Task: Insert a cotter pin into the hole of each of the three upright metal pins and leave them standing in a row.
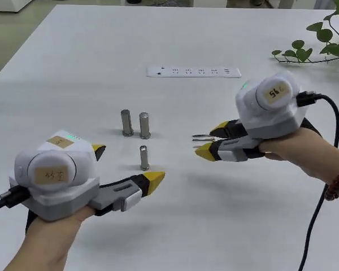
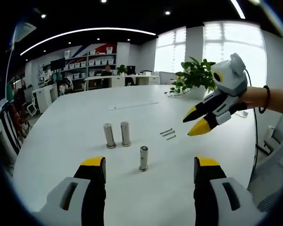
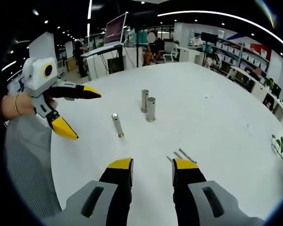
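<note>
The white table (image 1: 73, 68) carried all the work, with a power strip (image 1: 193, 71) lying far from the person and a green plant (image 1: 316, 45) at the far right corner.

The left gripper (image 1: 127, 163) hovered low at the near left with its jaws wide apart and nothing between them. The right gripper (image 1: 211, 140) hung at the right, jaws also parted and empty, its tips just beside the cotter pins (image 1: 202, 138).

The step in hand seemed to be picking up the first cotter pin. To do it well, the right gripper should probably come down on one pin alone, pinch it near one end and keep the free end pointing out for the hole. The left gripper could then steady the metal pin so that it does not tip.

The three metal pins stood upright near the table's middle. They were short, grey, shiny cylinders with small foot flanges. Two (image 1: 126, 122) (image 1: 144, 125) stood close together farther away, and the third (image 1: 144, 158) stood alone nearer the person, so they did not form a row. Their holes were too small to make out surely.

The cotter pins were thin metal pieces lying flat side by side, well apart from the metal pins.
</note>
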The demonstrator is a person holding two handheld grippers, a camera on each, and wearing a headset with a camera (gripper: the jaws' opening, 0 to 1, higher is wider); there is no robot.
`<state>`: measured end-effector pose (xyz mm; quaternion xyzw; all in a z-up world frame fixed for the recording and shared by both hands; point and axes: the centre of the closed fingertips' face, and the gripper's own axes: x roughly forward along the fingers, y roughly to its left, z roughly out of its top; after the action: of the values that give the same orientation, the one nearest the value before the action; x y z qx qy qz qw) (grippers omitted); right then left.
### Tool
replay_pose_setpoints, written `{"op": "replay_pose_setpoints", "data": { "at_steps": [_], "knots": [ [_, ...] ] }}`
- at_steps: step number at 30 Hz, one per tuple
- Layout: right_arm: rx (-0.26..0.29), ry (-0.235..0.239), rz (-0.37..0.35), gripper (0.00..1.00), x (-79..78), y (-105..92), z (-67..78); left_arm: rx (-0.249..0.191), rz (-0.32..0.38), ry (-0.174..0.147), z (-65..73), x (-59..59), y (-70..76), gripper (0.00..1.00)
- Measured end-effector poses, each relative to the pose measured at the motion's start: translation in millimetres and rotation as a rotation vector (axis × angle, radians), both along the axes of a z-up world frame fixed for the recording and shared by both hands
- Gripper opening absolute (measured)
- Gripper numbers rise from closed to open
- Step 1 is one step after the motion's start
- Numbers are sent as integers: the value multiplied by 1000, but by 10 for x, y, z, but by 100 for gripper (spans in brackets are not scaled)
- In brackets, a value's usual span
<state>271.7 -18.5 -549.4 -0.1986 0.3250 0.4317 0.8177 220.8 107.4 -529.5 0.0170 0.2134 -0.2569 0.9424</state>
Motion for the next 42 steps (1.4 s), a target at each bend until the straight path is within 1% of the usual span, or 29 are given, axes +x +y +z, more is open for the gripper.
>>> {"op": "replay_pose_setpoints", "data": {
  "at_steps": [1,4,5,8,11,13,14,16,18,21,25,28,29,30,32,35,38,39,42],
  "knots": [
    [-5,1,1,28,23,-1,-21,1,-1,1,5,-5,9,75],
    [-34,29,1,24,73,-22,-113,-5,-6,3,24,-25,34,75],
    [-51,40,0,23,93,-37,-156,1,-10,3,24,-31,42,75],
    [-69,55,5,22,145,-41,-222,13,-28,19,-6,-61,63,75],
    [-95,70,6,20,199,-68,-303,22,-38,19,-20,-89,82,75],
    [-120,92,13,19,215,-92,-370,18,-39,23,-21,-109,96,75],
    [-130,96,18,19,226,-100,-395,14,-41,30,-20,-121,106,75],
    [-148,105,27,18,254,-113,-447,12,-53,22,-4,-131,107,75],
    [-162,115,38,17,273,-116,-482,27,-64,22,-2,-145,123,76],
    [-183,119,53,16,311,-124,-510,23,-68,23,15,-156,154,76],
    [-209,124,69,14,375,-142,-536,29,-80,26,16,-181,173,76],
    [-228,134,88,12,383,-152,-554,24,-90,41,11,-212,179,76],
    [-234,128,102,10,435,-159,-574,27,-94,42,11,-217,179,76],
    [-239,128,105,9,440,-163,-577,32,-96,42,12,-223,185,76],
    [-241,144,117,7,420,-162,-592,39,-102,46,12,-235,190,76],
    [-254,166,123,7,386,-183,-634,41,-99,49,8,-242,203,77],
    [-249,171,122,5,381,-177,-661,45,-96,49,4,-246,215,77],
    [-253,164,136,4,374,-179,-647,44,-94,50,4,-249,216,77],
    [-268,154,145,3,373,-184,-655,49,-94,53,-2,-254,222,77]
  ]
}}
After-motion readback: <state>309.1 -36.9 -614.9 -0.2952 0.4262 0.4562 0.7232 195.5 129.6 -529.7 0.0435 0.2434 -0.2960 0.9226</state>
